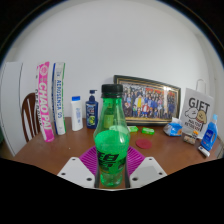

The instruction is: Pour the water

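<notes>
Your gripper (111,170) has its 2 fingers spread to either side of the green bottle (111,135), and you cannot tell whether the pink pads (92,160) actually press on it or only flank it. The bottle stands upright just ahead of you at 12 o'clock, on the wooden table (60,150), with a dark cap and a dark label.

Behind it, around 11 o'clock, a small dark bottle (92,110) and a white bottle (77,113) stand side by side. Farther toward 10 o'clock, 2 tall boxes (51,97) lean against the white wall (110,45), one pink, one white with green lettering. A chair back (28,115) shows at 9 o'clock. From 12 to 1 o'clock a framed group photo (148,98) rests against the wall, partly hidden by the bottle's neck. Small green objects (148,131) lie on the table before it. At 2 o'clock a white gift bag (196,113) stands, with blue items (207,134) just beside it.

The green bottle is translucent; its fill level is not readable.
</notes>
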A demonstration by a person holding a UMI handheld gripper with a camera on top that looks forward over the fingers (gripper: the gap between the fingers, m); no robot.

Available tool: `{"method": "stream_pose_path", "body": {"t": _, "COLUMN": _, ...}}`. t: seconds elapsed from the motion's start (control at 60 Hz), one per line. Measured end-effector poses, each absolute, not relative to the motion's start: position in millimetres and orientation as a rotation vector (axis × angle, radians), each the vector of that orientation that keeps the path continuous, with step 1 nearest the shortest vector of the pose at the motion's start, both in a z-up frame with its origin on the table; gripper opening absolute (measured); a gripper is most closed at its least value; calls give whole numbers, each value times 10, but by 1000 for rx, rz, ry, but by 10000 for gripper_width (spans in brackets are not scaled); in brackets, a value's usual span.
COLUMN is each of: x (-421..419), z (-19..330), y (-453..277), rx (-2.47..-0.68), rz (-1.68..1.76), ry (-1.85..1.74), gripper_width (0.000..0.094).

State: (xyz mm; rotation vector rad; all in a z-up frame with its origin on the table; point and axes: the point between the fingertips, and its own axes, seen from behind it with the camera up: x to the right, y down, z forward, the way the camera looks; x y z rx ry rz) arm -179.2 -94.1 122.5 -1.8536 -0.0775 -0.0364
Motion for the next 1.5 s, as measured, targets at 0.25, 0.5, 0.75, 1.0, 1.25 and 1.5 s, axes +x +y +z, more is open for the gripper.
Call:
{"method": "stream_pose_path", "body": {"t": 0.25, "x": -2430, "z": 2250, "y": -375, "rx": -1737, "rz": 343, "ry": 133, "gripper_width": 340}}
{"method": "stream_pose_path", "body": {"t": 0.5, "x": -2767, "z": 2796, "y": 483, "rx": -1548, "rz": 1157, "ry": 703, "gripper_width": 338}}
{"method": "stream_pose_path", "body": {"t": 0.75, "x": -2709, "z": 2465, "y": 1060, "rx": -1255, "rz": 1708, "ry": 1264, "gripper_width": 338}}
{"method": "stream_pose_path", "body": {"t": 1.0, "x": -2695, "z": 2095, "y": 1204, "rx": -1105, "rz": 1897, "ry": 1506, "gripper_width": 335}}
{"method": "stream_pose_path", "body": {"t": 1.25, "x": -2753, "z": 2220, "y": 1130, "rx": -1353, "rz": 1730, "ry": 1278, "gripper_width": 336}}
{"method": "stream_pose_path", "body": {"t": 1.5, "x": -2166, "z": 2996, "y": 1133, "rx": -1586, "rz": 1124, "ry": 609, "gripper_width": 337}}
